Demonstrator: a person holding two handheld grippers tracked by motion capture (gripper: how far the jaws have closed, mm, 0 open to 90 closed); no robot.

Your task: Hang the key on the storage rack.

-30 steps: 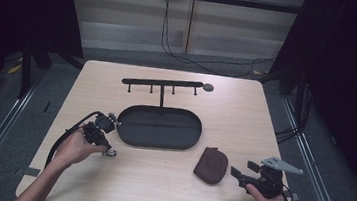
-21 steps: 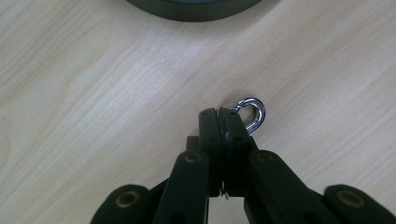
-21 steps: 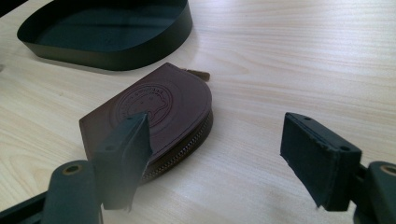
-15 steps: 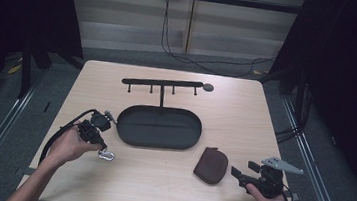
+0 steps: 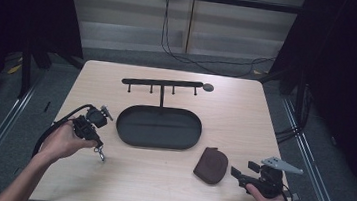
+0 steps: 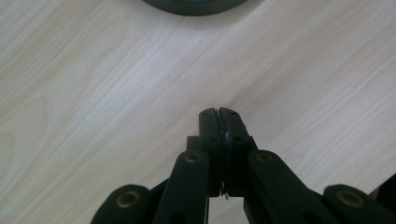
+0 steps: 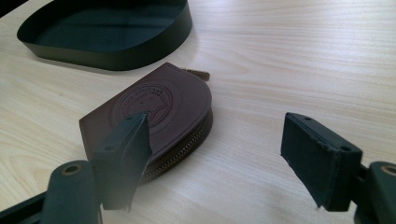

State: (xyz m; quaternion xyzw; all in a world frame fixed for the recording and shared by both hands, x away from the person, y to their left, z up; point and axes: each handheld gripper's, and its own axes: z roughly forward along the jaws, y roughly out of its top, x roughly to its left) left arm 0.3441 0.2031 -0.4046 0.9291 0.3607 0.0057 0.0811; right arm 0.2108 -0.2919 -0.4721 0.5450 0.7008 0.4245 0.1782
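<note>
Leftward and toward me is where my left gripper (image 5: 96,144) has gone since a second ago: it was close against the near-left rim of the tray (image 5: 123,130) and now sits clear of it, lifted a little off the table (image 5: 166,195). Its jaws are pressed together, as before, and in the left gripper view (image 6: 219,112) a thin sliver of the small metal piece (image 6: 227,136) shows pinched between the pads. From above, that small metal piece (image 5: 100,153) hangs shiny just below the jaw tips, over bare wood; I cannot tell what kind of thing it is.

My right gripper (image 5: 234,172) has kept its place at the near-right corner, jaws spread wide with nothing clamped. The brown pouch (image 5: 211,165) lies flat just ahead of it, near the tray's right end. In the right gripper view (image 7: 215,135) the pouch (image 7: 154,107) shows a round embossed stamp and a zip along its curved edge; one jaw covers its near corner. Behind the dark oval tray (image 7: 116,56) stands a low hook rack (image 5: 163,84).
</note>
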